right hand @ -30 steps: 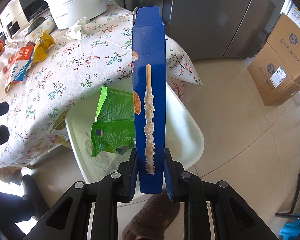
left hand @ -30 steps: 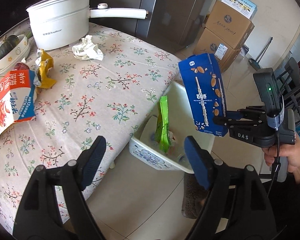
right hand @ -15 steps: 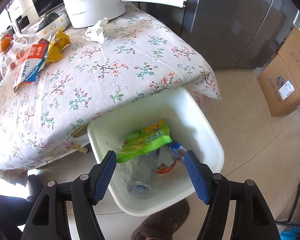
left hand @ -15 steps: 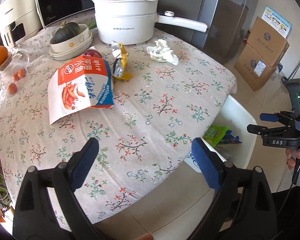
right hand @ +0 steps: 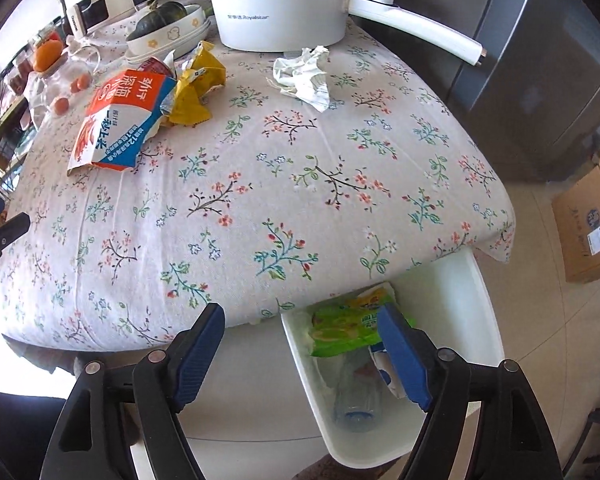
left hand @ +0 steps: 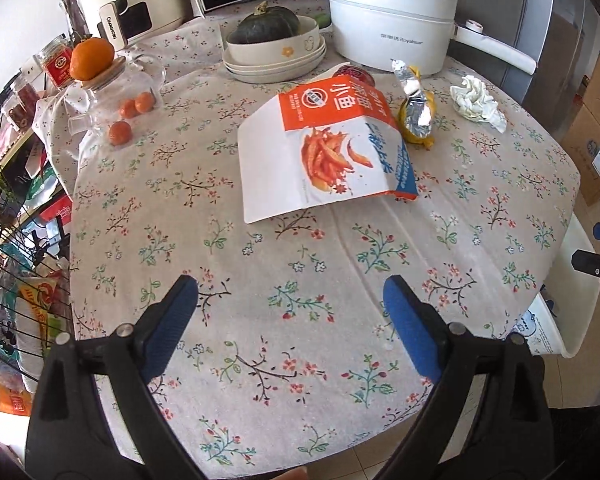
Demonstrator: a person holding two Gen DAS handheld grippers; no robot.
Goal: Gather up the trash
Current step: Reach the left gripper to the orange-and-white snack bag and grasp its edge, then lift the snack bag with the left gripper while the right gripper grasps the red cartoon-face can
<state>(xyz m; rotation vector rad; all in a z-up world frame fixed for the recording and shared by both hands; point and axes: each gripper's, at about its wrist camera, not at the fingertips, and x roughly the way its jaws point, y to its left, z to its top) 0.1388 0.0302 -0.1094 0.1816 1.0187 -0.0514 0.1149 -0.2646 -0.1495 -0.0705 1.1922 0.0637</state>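
Trash lies on the floral table: an orange, white and blue snack bag (left hand: 324, 148) (right hand: 120, 120), a yellow foil wrapper (left hand: 418, 116) (right hand: 196, 88) and a crumpled tissue (left hand: 476, 102) (right hand: 304, 76). My left gripper (left hand: 288, 292) is open above the table's near part, short of the snack bag, with nothing between its fingers. My right gripper (right hand: 300, 316) hangs over the table's edge and the white bin (right hand: 480, 304); its jaws are opening and hold nothing. The bin contains a green bag (right hand: 348, 324) and a clear bottle (right hand: 356, 404).
At the table's far side stand a white pot (left hand: 392, 20) with a long handle, a bowl holding a squash (left hand: 274, 36) and a glass jar of oranges (left hand: 116, 92). A wire rack (left hand: 16, 280) is left, a fridge (right hand: 540, 60) and cardboard box (right hand: 592, 224) right.
The right gripper opened and the blue box it held dropped into the bin. Both grippers then swung from the bin toward the table; the left view now faces the snack bag.
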